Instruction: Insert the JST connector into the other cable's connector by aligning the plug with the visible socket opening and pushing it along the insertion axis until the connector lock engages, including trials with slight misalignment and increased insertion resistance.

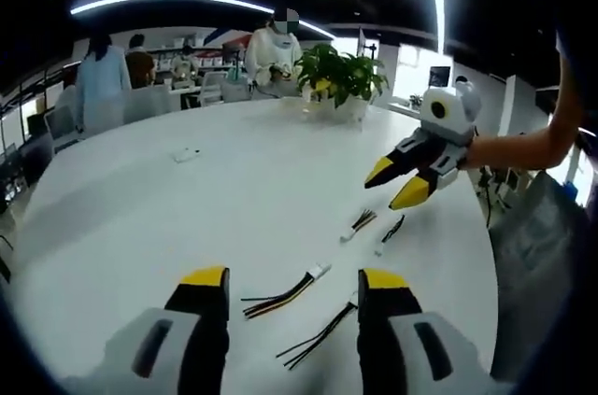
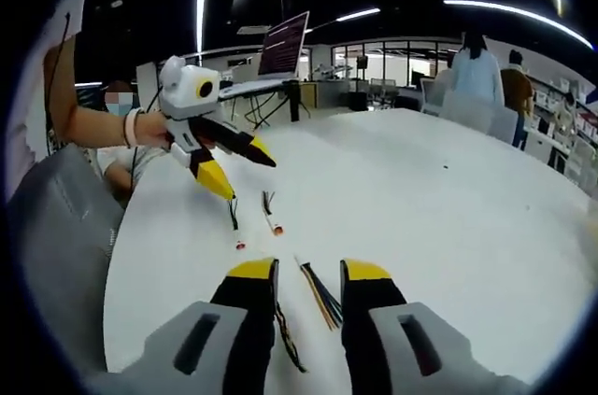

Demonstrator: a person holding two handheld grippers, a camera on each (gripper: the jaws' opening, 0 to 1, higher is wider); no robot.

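Left gripper (image 1: pixel 294 288): yellow-tipped black jaws spread wide apart, gripping nothing, above the round white table (image 1: pixel 140 208).
Right gripper (image 2: pixel 308 274): yellow-tipped jaws parted, nothing between them; seen from the left gripper view it hangs over the table's far side, jaws apart.
Near cables: a short black-and-yellow wire bundle with a white JST connector (image 1: pixel 285 290) lies between the left gripper's jaws; a black-wired cable (image 1: pixel 322 331) lies just beside it.
Far cables: two short wire leads with white plugs (image 1: pixel 372 227) rest on the table below the right gripper.
Surroundings: a green potted plant (image 1: pixel 338 73) at the far edge; a small white object (image 1: pixel 185 155) well apart; people (image 1: pixel 103 82) standing beyond.
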